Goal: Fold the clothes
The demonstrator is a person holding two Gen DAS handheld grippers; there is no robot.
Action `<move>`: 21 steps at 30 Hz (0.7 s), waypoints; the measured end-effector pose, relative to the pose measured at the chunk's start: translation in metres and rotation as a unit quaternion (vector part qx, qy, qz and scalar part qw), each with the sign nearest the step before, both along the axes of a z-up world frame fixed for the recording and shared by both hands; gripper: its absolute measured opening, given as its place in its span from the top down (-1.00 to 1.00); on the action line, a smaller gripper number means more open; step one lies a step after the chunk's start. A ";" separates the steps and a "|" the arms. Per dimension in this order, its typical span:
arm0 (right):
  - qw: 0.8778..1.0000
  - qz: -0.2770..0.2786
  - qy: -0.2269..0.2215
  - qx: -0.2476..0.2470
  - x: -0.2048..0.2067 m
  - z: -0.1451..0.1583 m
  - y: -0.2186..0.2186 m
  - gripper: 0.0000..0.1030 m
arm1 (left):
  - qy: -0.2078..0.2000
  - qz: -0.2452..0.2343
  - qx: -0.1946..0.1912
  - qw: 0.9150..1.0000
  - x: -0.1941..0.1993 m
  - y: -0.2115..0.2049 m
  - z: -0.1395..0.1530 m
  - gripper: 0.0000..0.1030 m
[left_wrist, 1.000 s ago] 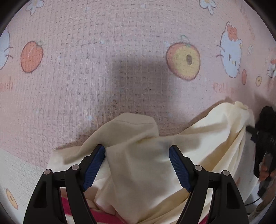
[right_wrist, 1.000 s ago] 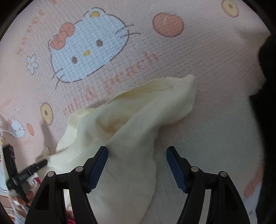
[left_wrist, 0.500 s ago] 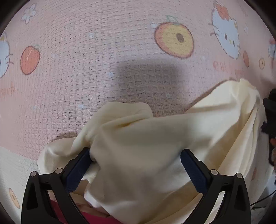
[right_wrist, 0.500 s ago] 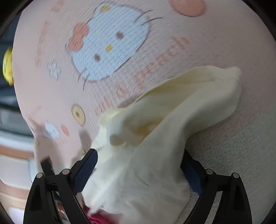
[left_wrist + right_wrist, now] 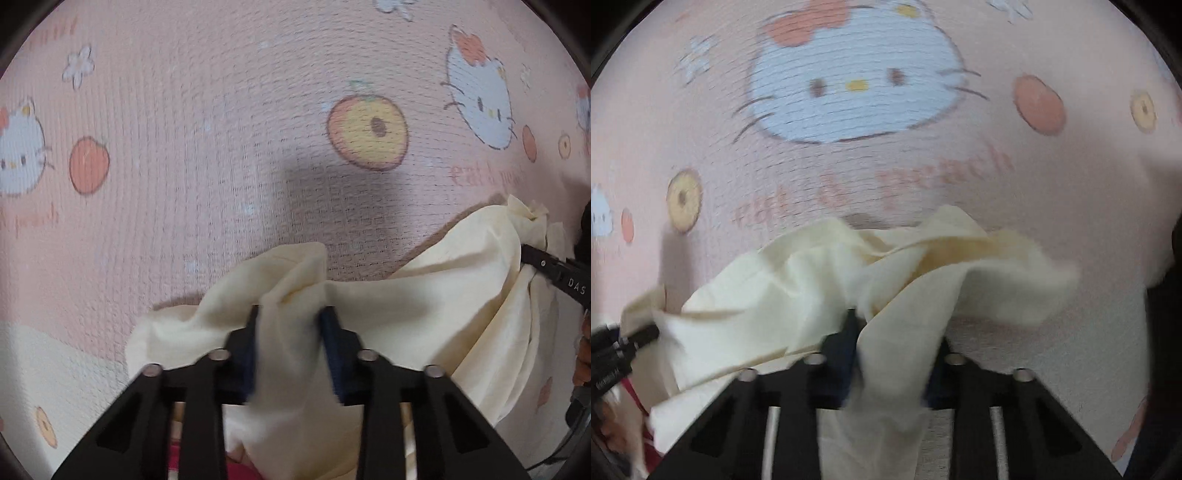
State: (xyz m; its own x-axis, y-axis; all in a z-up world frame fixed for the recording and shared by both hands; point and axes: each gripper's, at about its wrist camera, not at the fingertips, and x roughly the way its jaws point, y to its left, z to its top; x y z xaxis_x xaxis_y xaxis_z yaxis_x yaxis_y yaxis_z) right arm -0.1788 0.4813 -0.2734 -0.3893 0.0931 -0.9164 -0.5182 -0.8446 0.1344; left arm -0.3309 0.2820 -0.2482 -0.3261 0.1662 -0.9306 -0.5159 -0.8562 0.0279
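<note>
Two tools grip one pale cream garment (image 5: 424, 314) over a pink waffle-weave blanket (image 5: 184, 110). In the left wrist view, the left tool (image 5: 291, 332) has its black arms drawn close together, its blue ribbed pads (image 5: 245, 354) pinching a bunched fold of the thin, soft cloth that rises between them in a rounded peak. The garment stretches from there to the right in a smooth, taut sheet, ending in a crumpled knot at the edge of the view, where the black tip of the right tool (image 5: 546, 267) meets it. A strip of bright pink fabric (image 5: 207, 467) shows beneath the cloth at the bottom.

In the right wrist view, the right tool (image 5: 890, 350) is likewise clamped on the garment (image 5: 757, 302), with a gathered column of cloth hanging down between its pads. Above the pinch the fabric fans out in loose, creased flaps, one showing a darker tan underside. To the left the cloth runs to the left tool (image 5: 635, 338), whose black tip sits at its edge.

The blanket (image 5: 1052, 192) has a fine gridded texture and is printed with white cartoon cat faces (image 5: 853, 77) wearing orange bows, round orange peaches, halved yellow peaches, small white flowers and faded pink lettering. A cream band crosses its lower part.
</note>
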 end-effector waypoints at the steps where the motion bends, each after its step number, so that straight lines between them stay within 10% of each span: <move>1: 1.000 0.001 0.002 0.001 0.001 0.000 -0.001 0.70 | 0.005 -0.001 0.002 1.000 0.000 0.000 0.002 0.69; 9: 0.998 0.007 0.063 -0.007 0.020 0.032 0.013 0.79 | 0.023 0.029 0.065 0.997 -0.015 -0.015 0.031 0.83; 21: 0.974 0.065 0.111 0.189 -0.004 0.106 -0.030 0.80 | 0.067 0.070 0.165 0.981 -0.038 -0.088 0.085 0.86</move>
State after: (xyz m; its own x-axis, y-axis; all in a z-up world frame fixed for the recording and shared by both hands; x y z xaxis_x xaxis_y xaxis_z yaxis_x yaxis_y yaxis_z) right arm -0.1825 0.4512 -0.1671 -0.6056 0.3429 -0.7181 -0.3965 -0.9124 -0.1013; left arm -0.3685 0.1943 -0.1633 -0.4833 0.3966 -0.7804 -0.4033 -0.8921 -0.2036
